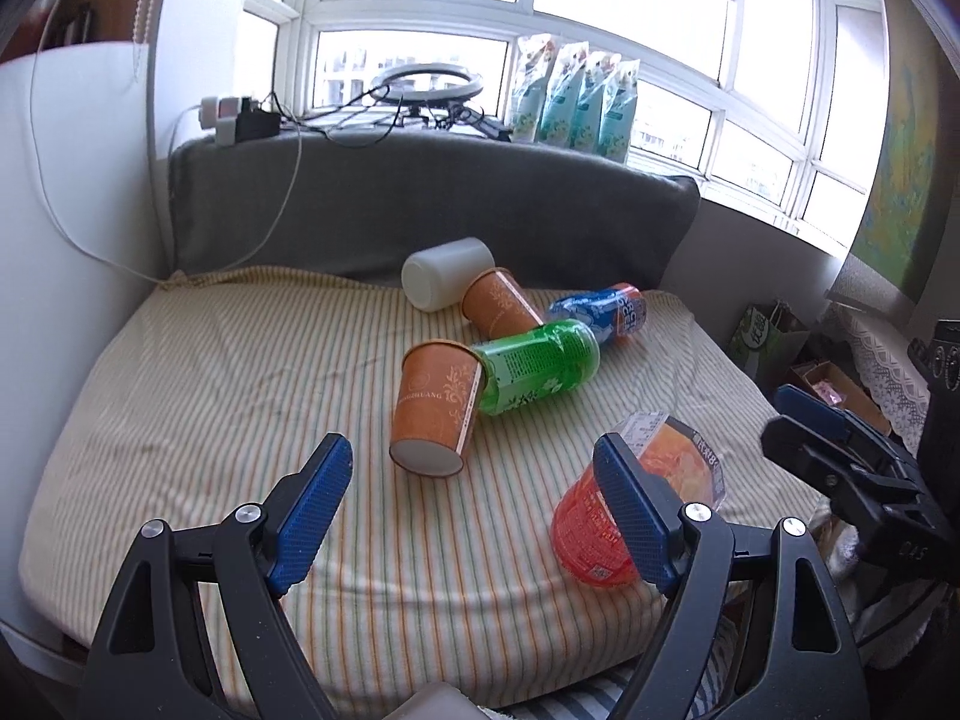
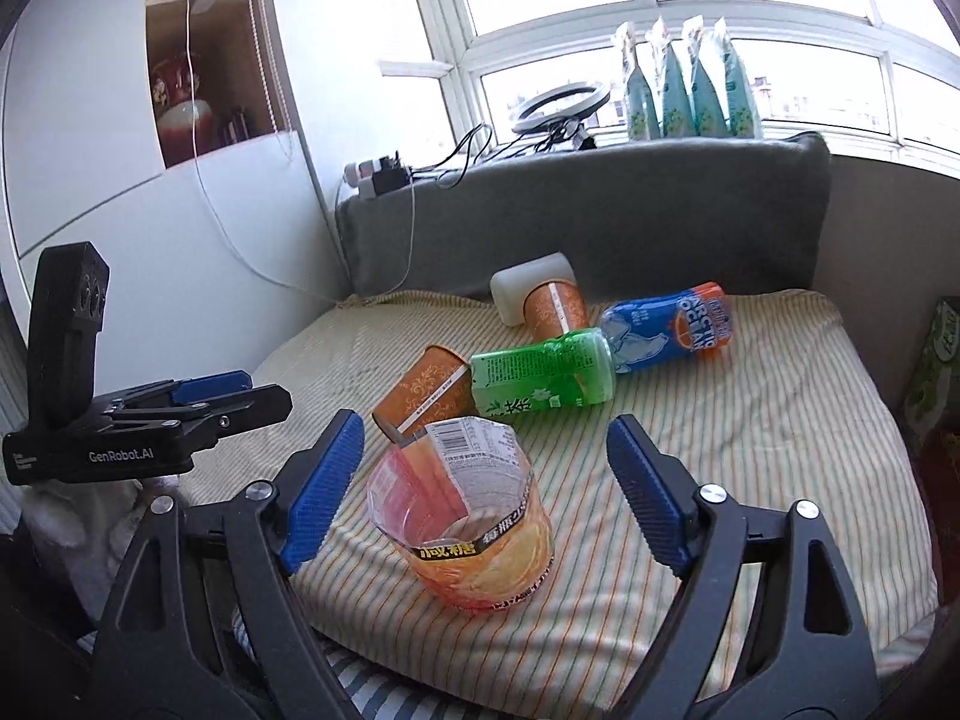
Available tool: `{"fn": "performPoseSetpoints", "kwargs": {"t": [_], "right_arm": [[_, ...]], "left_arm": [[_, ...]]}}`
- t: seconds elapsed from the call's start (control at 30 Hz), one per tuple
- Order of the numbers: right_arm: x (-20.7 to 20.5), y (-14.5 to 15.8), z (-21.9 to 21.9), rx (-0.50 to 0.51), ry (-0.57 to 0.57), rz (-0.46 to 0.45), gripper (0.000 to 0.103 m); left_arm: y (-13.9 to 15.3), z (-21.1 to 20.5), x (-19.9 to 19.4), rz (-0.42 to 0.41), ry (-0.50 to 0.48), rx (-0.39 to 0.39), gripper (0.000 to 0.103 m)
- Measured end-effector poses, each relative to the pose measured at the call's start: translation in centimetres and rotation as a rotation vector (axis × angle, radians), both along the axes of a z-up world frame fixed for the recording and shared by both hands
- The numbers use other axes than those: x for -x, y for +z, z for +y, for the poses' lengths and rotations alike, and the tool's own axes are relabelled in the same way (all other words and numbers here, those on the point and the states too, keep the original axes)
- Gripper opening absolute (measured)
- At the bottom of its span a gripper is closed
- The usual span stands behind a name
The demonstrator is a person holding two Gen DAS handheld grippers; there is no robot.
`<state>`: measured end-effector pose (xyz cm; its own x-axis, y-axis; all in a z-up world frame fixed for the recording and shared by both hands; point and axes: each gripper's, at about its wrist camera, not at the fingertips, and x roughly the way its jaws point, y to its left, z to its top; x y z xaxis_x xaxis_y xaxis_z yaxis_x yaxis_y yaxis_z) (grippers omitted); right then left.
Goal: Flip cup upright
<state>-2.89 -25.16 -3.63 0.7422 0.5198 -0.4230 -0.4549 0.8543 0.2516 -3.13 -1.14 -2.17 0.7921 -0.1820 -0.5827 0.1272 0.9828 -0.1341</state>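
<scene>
Several cups lie on their sides on a striped cushion [image 1: 198,396]. A near orange paper cup [image 1: 437,407] lies with its base toward me; it also shows in the right wrist view [image 2: 423,391]. A second orange cup [image 1: 499,303] and a white cup [image 1: 447,273] lie further back. A green cup [image 1: 534,373] and a blue cup [image 1: 600,313] lie beside them. A clear orange plastic cup [image 2: 474,516] stands upright near the front edge; in the left wrist view it [image 1: 678,468] sits behind the right finger. My left gripper [image 1: 474,483] is open and empty. My right gripper [image 2: 486,480] is open around the clear cup without touching it.
A grey backrest cushion [image 1: 432,204] stands behind the striped cushion. The windowsill holds a ring light [image 1: 427,83], cables, a power strip [image 1: 237,114] and several teal packets [image 1: 576,99]. A white cabinet wall [image 1: 72,210] is on the left. Bags and boxes [image 1: 774,342] sit on the right.
</scene>
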Motion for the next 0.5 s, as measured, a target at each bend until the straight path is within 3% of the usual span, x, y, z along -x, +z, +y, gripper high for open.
{"fn": "performPoseSetpoints", "kwargs": {"t": [0.23,0.4,0.5], "right_arm": [[2.2,1.3,-1.4,0.000,-0.130,-0.091,0.094],[3.4,2.0,-1.8,0.032,-0.222,-0.155,0.103],[3.6,2.2,-2.3,0.029,-0.255,-0.155,0.103]], "left_arm": [[1.5,-0.3,1.1,-0.125,0.034,-0.039,0.083],[2.4,-0.6,2.1,-0.222,0.071,-0.084,0.084],[2.7,-0.5,2.6,-0.259,0.090,-0.070,0.087]]}}
